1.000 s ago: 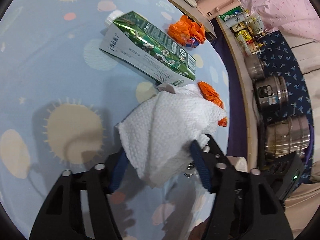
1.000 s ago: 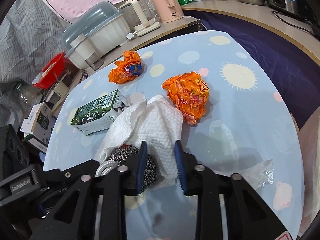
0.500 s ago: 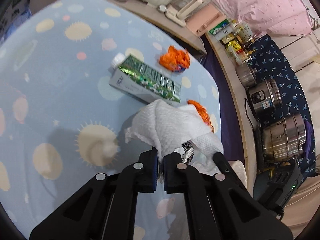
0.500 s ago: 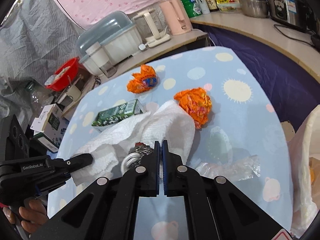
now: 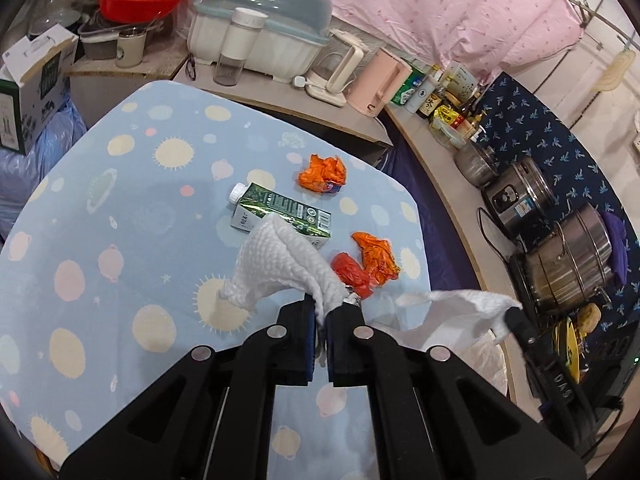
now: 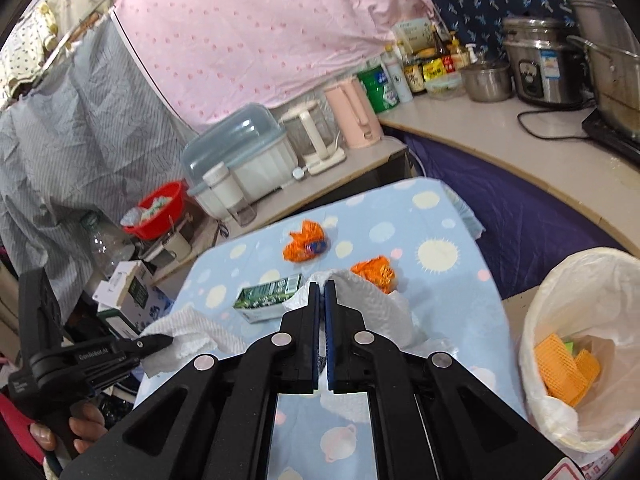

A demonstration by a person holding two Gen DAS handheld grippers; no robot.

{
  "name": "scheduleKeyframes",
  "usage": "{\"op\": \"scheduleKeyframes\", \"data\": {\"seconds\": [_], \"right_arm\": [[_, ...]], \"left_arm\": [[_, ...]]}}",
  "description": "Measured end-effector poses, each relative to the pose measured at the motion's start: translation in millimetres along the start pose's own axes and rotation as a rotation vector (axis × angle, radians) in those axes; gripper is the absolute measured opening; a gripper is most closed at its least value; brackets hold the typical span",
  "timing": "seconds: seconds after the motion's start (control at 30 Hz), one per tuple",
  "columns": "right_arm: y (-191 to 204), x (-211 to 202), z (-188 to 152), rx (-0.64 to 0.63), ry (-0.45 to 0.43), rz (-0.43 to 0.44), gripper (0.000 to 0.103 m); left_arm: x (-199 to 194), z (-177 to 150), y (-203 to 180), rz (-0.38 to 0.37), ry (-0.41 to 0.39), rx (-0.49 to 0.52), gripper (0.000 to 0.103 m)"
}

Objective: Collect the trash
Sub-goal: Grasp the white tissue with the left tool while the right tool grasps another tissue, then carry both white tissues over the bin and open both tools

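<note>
Left gripper (image 5: pixel 322 322) clamped on one edge of paper towel (image 5: pixel 276 268); right gripper (image 6: pixel 322 292) clamped on opposite edge, so towel is held up as sling above table (image 5: pixel 120 240). Bin (image 6: pixel 560 300) positioned near right for drop. Carton (image 5: pixel 280 216), orange wrappers (image 5: pixel 322 174) left on cloth.

carton (image 5: pixel 282 220) and wrappers (image 5: pixel 376 258) ahead, bin (image 6: pixel 580 344) open
</note>
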State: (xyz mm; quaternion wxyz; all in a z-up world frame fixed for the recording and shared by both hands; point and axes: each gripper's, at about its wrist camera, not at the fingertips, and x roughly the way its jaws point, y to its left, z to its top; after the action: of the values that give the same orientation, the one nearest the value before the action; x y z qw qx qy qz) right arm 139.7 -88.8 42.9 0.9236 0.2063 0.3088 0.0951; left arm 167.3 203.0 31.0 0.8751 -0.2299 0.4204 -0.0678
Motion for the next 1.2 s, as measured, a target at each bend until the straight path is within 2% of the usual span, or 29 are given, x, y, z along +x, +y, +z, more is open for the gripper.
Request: {"op": "scheduleKeyframes", "data": {"seconds": [0.2, 0.5, 0.77, 1.2], "right_arm": [[-20, -39, 4, 0.025, -0.070, -0.037, 0.003], [-70, -74, -1, 0.108, -0.106, -0.103, 0.003], [-115, -102, -9, 0.170, -0.133, -0.163, 0.003], [-183, -132, -21, 0.277, -0.162, -0.246, 0.003]], "left_arm": [[-10, -16, -23, -0.014, 0.001, 0.055, 0.003], [-10, -42, -74, -0.051, 0.028, 0.163, 0.003], [4, -76, -131, -0.081, 0.083, 0.287, 0.003], [41, -126, -217, -0.089, 0.147, 0.492, 0.003]]}}
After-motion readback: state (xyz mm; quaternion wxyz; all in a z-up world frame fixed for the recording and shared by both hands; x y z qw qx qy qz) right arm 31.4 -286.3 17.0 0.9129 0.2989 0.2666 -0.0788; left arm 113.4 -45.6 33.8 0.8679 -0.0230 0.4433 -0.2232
